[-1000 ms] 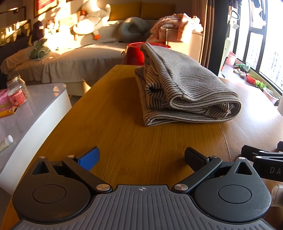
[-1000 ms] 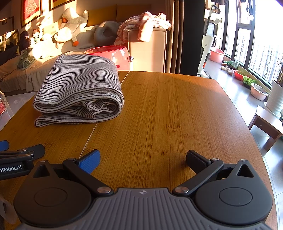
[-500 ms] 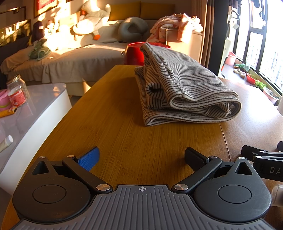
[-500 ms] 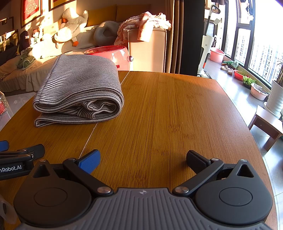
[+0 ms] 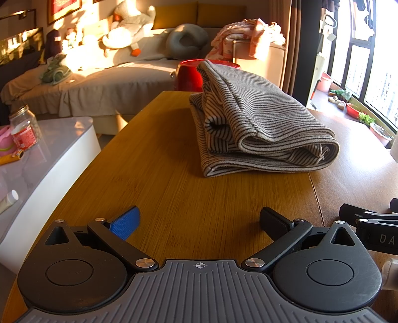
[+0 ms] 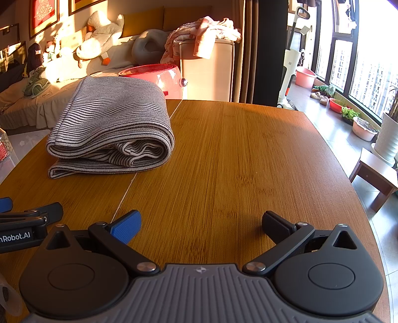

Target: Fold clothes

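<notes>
This is a lived-in home living room. A skirted sofa carries a plush goose and cushions, framed pictures hang above, and laundry is heaped on a cabinet. Tall windows overlook apartment blocks.

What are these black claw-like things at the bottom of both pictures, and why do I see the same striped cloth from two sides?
They are two hand-held grippers, one in each of a person's hands; no robot arm is involved. Each carries a wide-angle camera that looks forward along its two fingers, so each picture is one gripper's own view. One picture shows the left gripper, the other the right gripper. Both are open and hold nothing; bare wood shows between the fingers. They sit side by side, which is why each peeks in at the other picture's edge. On the wooden table lies a striped garment, folded into a thick bundle, ahead of both grippers and touched by neither. The sofa and windows are just the room behind.
</notes>
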